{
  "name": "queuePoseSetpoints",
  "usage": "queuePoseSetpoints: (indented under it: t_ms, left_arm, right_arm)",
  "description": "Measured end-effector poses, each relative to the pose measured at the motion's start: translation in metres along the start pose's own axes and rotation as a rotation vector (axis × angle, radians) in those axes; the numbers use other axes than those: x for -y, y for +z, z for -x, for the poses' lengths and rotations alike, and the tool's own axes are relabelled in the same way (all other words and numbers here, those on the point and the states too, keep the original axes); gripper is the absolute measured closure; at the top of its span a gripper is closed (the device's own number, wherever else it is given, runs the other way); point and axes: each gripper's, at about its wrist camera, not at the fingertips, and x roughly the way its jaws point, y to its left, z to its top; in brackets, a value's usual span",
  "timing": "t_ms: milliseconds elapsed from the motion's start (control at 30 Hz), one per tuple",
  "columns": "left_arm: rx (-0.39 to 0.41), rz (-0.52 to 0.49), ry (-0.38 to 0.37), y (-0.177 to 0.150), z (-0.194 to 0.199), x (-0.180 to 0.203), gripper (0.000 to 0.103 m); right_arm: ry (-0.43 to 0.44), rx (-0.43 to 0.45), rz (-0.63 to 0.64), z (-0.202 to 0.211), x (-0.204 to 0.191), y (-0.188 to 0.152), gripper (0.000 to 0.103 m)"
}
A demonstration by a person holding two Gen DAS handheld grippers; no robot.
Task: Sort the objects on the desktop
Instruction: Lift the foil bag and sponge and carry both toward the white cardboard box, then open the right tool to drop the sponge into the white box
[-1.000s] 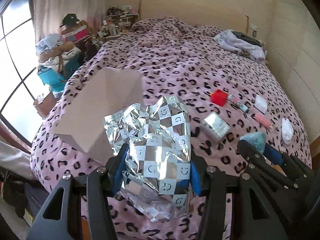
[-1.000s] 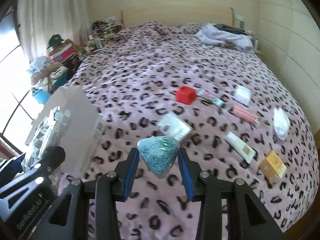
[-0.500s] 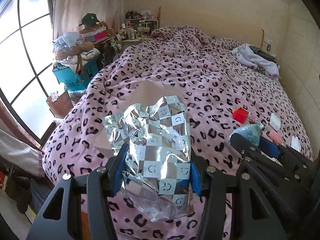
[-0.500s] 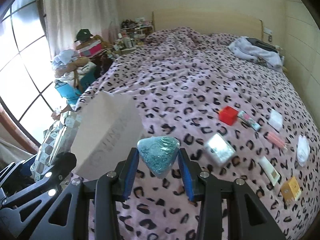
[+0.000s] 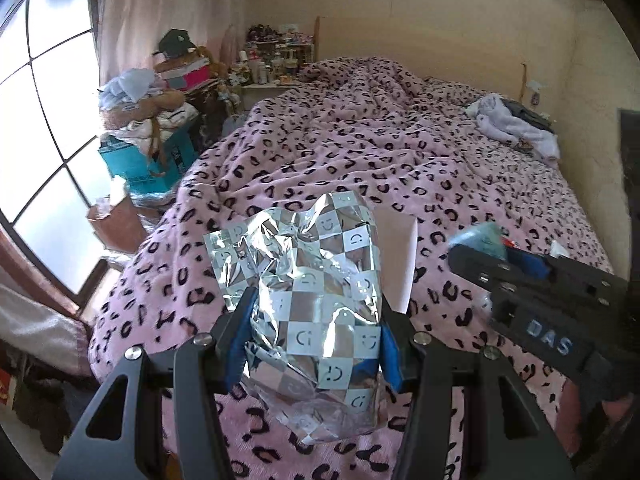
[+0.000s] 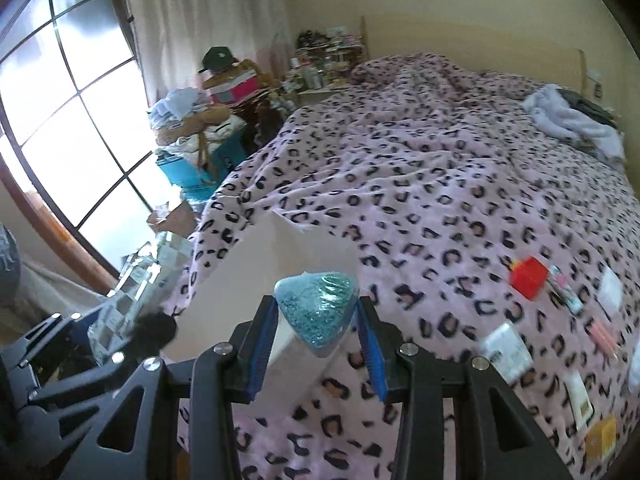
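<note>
Bed [image 6: 460, 168]: covered by a pink leopard-print blanket, bearing all the sorting items.

White cardboard box [image 6: 256, 280]: stood open on the blanket's near left part, directly beyond both grippers.

Silver checkered foil bag [image 5: 316, 296]: crumpled, smiley-printed, raised above the blanket; the left gripper [image 5: 314, 336] had its blue pads pressed against both sides, jaws partly closed around it.

Teal glitter pouch [image 6: 316, 308]: wedge-shaped, clamped between the right gripper [image 6: 316, 344] pads, jaws moderately apart, held over the box's near edge.

Red cube [image 6: 528, 278]: lay on the blanket to the right.

Small packets: white sachets, pink tubes [image 6: 604, 334] and a yellow box [image 6: 600, 438] were scattered near the red cube, blurred.
</note>
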Motion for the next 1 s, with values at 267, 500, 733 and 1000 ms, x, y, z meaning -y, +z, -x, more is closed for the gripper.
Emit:
queuePoseSetpoints:
  t_ms: [267, 500, 733, 1000]
  left_arm:
    - [-0.037, 0.023, -0.027, 0.006, -0.027, -0.011, 0.049]
    - [-0.071, 0.033, -0.037, 0.004, -0.045, -0.007, 0.049]
    - [-0.084, 0.032, -0.023, 0.0, -0.055, -0.004, 0.049]
    - [-0.092, 0.026, 0.004, -0.003, -0.062, -0.003, 0.049]
  right_arm:
    - [0.071, -0.051, 0.01, -0.04, -0.009, 0.031, 0.062]
    - [0.092, -0.092, 0.03, -0.067, -0.02, 0.036, 0.062]
    - [0.102, -0.13, 0.055, -0.084, -0.025, 0.031, 0.062]
    - [0.098, -0.173, 0.077, -0.098, -0.028, 0.024, 0.062]
